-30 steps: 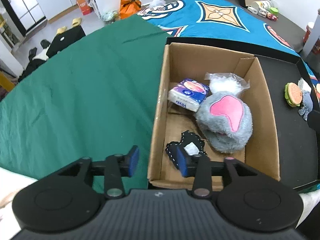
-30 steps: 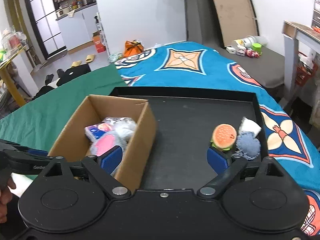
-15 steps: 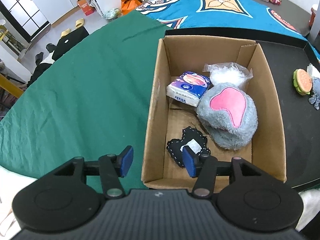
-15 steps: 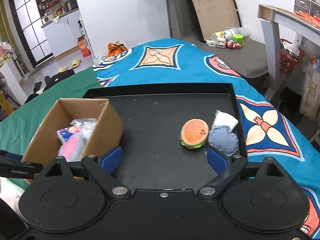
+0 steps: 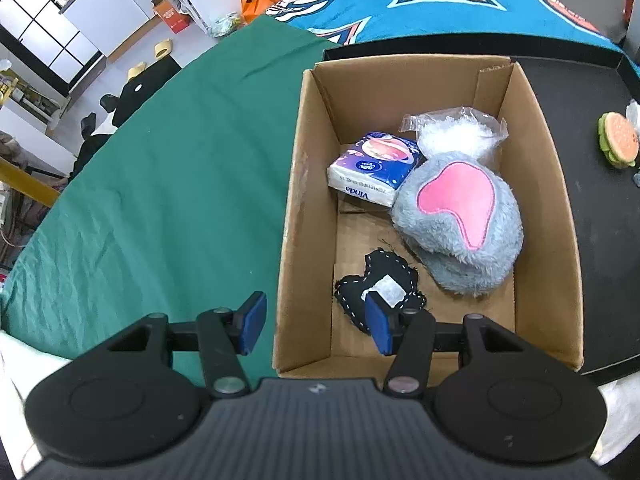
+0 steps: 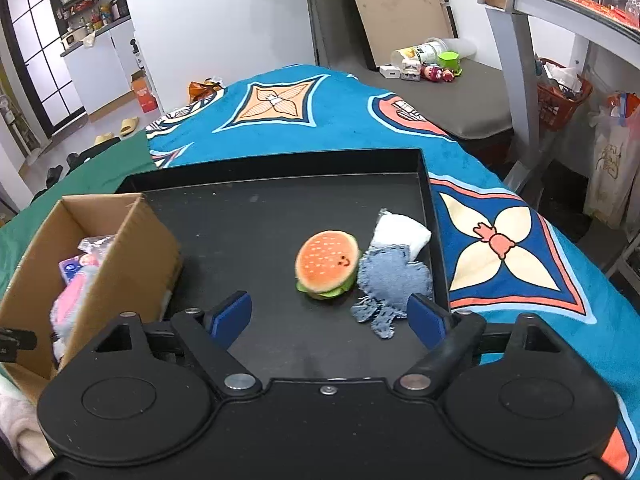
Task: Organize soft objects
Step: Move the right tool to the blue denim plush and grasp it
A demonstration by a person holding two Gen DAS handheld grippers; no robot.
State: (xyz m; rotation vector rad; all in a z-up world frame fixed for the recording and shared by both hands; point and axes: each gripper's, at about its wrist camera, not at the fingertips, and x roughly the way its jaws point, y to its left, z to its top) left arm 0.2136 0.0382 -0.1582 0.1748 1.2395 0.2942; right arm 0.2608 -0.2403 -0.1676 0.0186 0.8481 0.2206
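Note:
A cardboard box (image 5: 540, 160) holds a grey-and-pink plush (image 5: 460, 220), a tissue pack (image 5: 376, 168), a clear bag of white stuffing (image 5: 456, 132) and a black stitched pad (image 5: 380, 292). My left gripper (image 5: 314, 328) stands open astride the box's near left wall, one finger outside and one inside over the black pad, with neither pad pressing. On the black tray (image 6: 280, 208) lie a burger plush (image 6: 326, 264), a frayed denim piece (image 6: 394, 284) and a white folded cloth (image 6: 400, 232). My right gripper (image 6: 330, 318) hovers just short of the burger, its jaws closing with nothing between them.
The box (image 6: 120, 264) stands at the tray's left end, partly on a green cloth (image 5: 160, 200). A blue patterned blanket (image 6: 340, 120) covers the surface beyond and right of the tray. The tray's raised rim (image 6: 436, 248) runs close behind the denim piece.
The right gripper moved right and down toward the burger, and its jaws narrowed a little. The left gripper's jaws widened slightly and shifted along the box's near left corner.

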